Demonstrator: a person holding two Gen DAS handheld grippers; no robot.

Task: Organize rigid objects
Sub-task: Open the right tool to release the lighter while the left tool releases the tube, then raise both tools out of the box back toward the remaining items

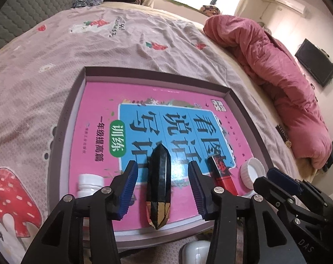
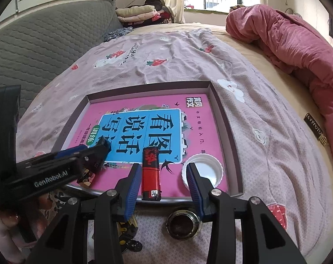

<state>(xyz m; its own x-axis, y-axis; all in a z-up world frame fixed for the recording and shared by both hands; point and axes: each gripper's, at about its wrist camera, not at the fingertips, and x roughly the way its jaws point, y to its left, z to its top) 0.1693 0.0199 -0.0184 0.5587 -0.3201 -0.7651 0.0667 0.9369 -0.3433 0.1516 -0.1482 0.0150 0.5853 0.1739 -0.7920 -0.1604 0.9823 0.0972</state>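
1. Bedroom setup: a pink strawberry-print bedsheet (image 1: 122, 50) covers the bed, and on it sits a shallow grey cardboard box tray (image 1: 239, 103) with a pink-and-blue Chinese workbook (image 1: 96, 114) lying flat inside.
2. On the workbook lie a black faceted crystal-shaped stick with a gold tip (image 1: 158, 187), a red-and-black lighter (image 2: 151, 173), a white ribbed plastic lid (image 2: 207, 171) lying open side up, and a white plastic bottle (image 1: 89, 183) at the near left edge.
3. Left gripper (image 1: 163, 189) straddles the crystal stick, jaws about half open, pads clear of it, holding nothing.
4. Right gripper (image 2: 161, 183) is half open too; the lighter sits between the pads, not pinched.
5. Looks like the drop-off step: both items seem placed. Next move probably calls for backing out without knocking them.
6. Off the tray, a round metal thing (image 2: 184, 222) and some black-and-yellow bits (image 2: 129, 231) are hard to identify. The bottle is half hidden by the left gripper.
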